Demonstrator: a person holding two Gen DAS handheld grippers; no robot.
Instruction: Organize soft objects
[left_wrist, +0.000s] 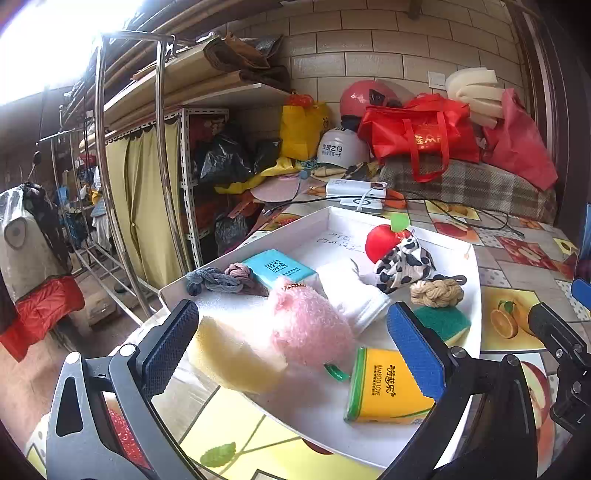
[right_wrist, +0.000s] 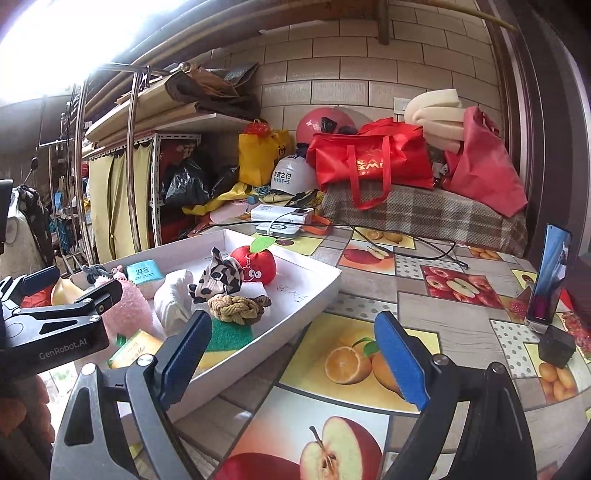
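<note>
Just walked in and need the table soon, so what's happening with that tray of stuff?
A person is sorting soft things with two handheld grippers. The white tray holds a pink plush, yellow sponge, rolled white towel, red apple toy, rope knot and tissue packs. The left gripper hovers open over the plush and sponge; the right gripper is open over the fruit-print tablecloth, holding nothing.

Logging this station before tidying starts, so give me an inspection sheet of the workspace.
Surface: table under a fruit-print cloth.
Job's things: white tray holding pink plush, yellow sponge, red apple plush, rope knot, tissue packs.
Clutter: phone on a stand, helmets, red bags.
Grippers: left gripper open over the tray; right gripper open, empty.
Cables: black cable across the table.
Surroundings: brick wall, curtained shelving.
</note>
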